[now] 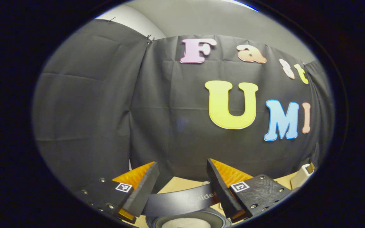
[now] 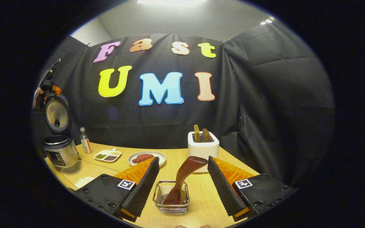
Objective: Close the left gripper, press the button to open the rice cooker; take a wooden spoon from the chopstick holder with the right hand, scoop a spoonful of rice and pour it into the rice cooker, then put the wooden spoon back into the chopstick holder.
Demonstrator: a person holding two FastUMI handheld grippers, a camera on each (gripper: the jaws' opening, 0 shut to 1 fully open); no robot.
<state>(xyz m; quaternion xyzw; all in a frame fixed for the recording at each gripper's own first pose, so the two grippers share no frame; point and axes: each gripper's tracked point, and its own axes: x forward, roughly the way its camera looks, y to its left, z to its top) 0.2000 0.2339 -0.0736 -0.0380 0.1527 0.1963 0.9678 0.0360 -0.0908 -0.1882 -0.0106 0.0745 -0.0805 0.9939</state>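
Note:
The wooden spoon [image 2: 185, 177] leans in the small wire chopstick holder [image 2: 171, 199] on the table, bowl end up. My right gripper [image 2: 183, 160] is open, one finger on each side of the spoon, neither touching it. The rice cooker [image 2: 60, 152] stands at the far left with its lid [image 2: 56, 115] raised. Above that lid a hand holds the left gripper [image 2: 44, 86]. In the left gripper view, my left gripper [image 1: 182, 164] is open over the cooker's dark curved band [image 1: 182, 199] and the pot mouth [image 1: 185, 223], which holds something pale.
On the wooden table [image 2: 201, 205] stand a small bottle [image 2: 85, 141], a divided dish [image 2: 108, 155], a plate with something red [image 2: 146, 157] and a white box with two brown slabs [image 2: 203, 146]. A pale heap [image 2: 82, 182] lies front left. Black cloth walls the booth.

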